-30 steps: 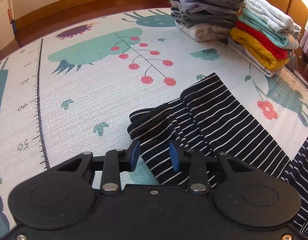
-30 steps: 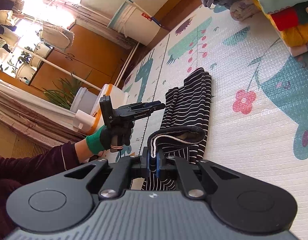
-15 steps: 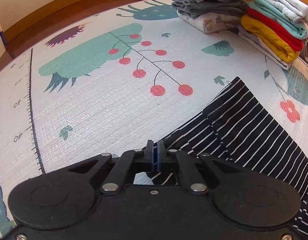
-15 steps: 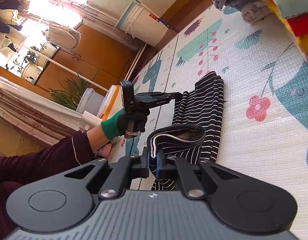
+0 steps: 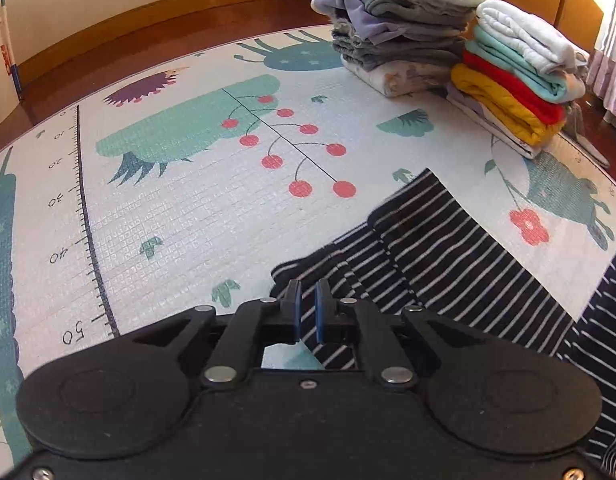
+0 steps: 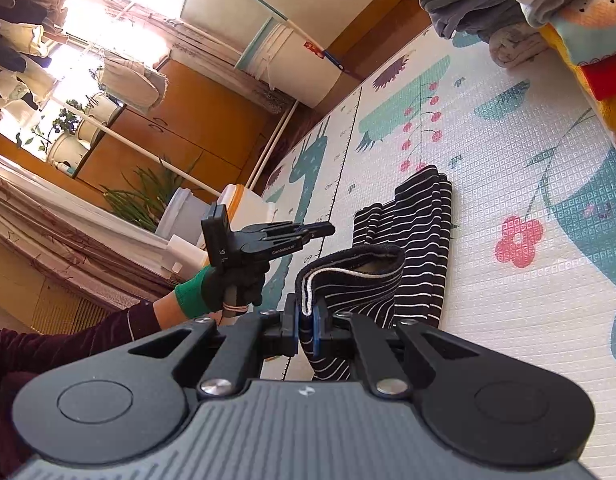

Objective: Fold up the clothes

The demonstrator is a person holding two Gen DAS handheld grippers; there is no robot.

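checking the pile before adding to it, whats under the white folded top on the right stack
Under the white top lie a teal piece, then red, then mustard yellow, then pale layers on the play mat. Only folded edges show; what each garment is stays hidden.

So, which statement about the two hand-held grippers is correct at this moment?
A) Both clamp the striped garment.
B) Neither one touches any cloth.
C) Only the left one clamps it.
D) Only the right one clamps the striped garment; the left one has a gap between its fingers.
D: the right hand-held gripper pinches the waistband of the striped garment, while the left hand-held gripper shows a gap with no cloth between its pads.
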